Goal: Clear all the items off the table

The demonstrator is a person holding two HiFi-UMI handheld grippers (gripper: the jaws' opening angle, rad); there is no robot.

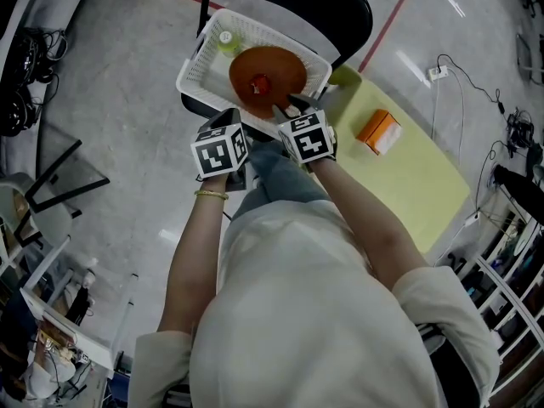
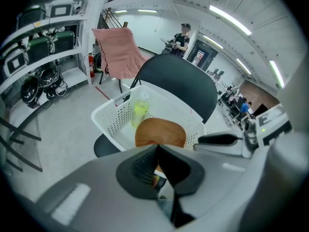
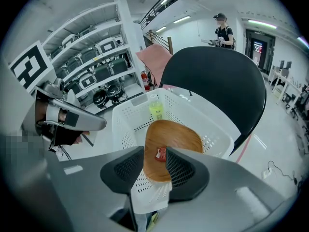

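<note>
Wooden plate (image 3: 174,137) in basket (image 3: 126,122) beyond r. tongs (image 3: 154,161), parted; l. tongs (image 2: 157,161) shut.

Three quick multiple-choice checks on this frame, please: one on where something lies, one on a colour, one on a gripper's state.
1. Relative to the white perforated plastic basket, the round brown wooden plate lies: A under it; B inside it; C beside it.
2. The small rectangular box on the yellow-green table is: A orange; B blue; C black.
3. The jaws of the right hand-held gripper are: A shut together; B shut on the box; C apart, gripping nothing.
Answers: 1 B, the basket's walls surround the plate. 2 A, the head view shows it orange. 3 C, the right gripper view shows a gap between the pads, with the plate beyond it.
</note>
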